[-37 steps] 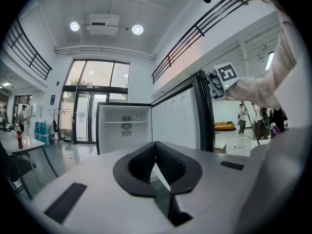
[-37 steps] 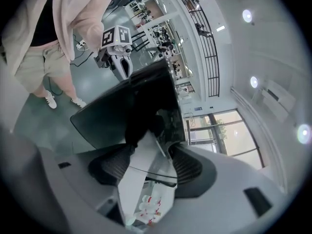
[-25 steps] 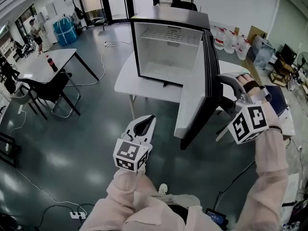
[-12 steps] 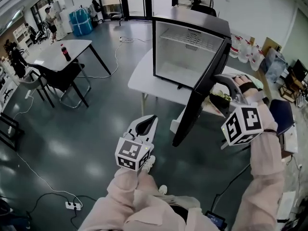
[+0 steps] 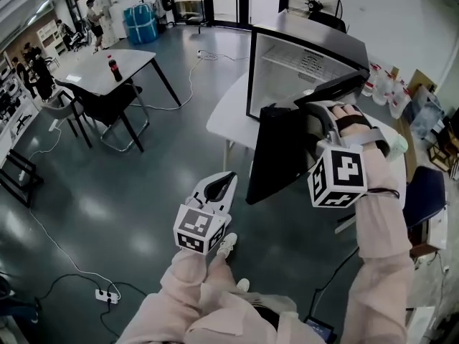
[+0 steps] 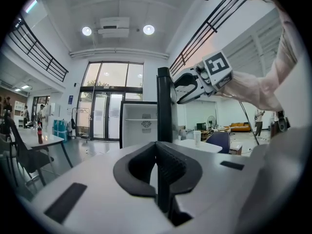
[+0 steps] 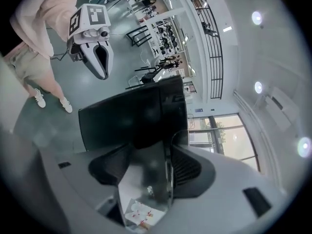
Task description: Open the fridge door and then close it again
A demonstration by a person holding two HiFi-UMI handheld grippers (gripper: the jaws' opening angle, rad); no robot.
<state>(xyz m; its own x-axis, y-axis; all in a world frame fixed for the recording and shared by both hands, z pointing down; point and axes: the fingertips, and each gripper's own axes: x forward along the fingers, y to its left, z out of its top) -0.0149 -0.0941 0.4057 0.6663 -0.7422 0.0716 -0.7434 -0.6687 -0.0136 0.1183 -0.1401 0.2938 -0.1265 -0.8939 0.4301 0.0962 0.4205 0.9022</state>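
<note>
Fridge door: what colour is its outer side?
Black, slightly glossy. The fridge door shows best in the head view.

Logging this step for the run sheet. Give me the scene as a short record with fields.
fridge: stands on the white table; a shelf shows, nothing seen inside
fridge door: part open, at an angle to the cabinet
right gripper: jaws closed on the door's edge
left gripper: jaws together, empty, held low and apart from the fridge
elsewhere: a bottle on a second table, far left
</note>
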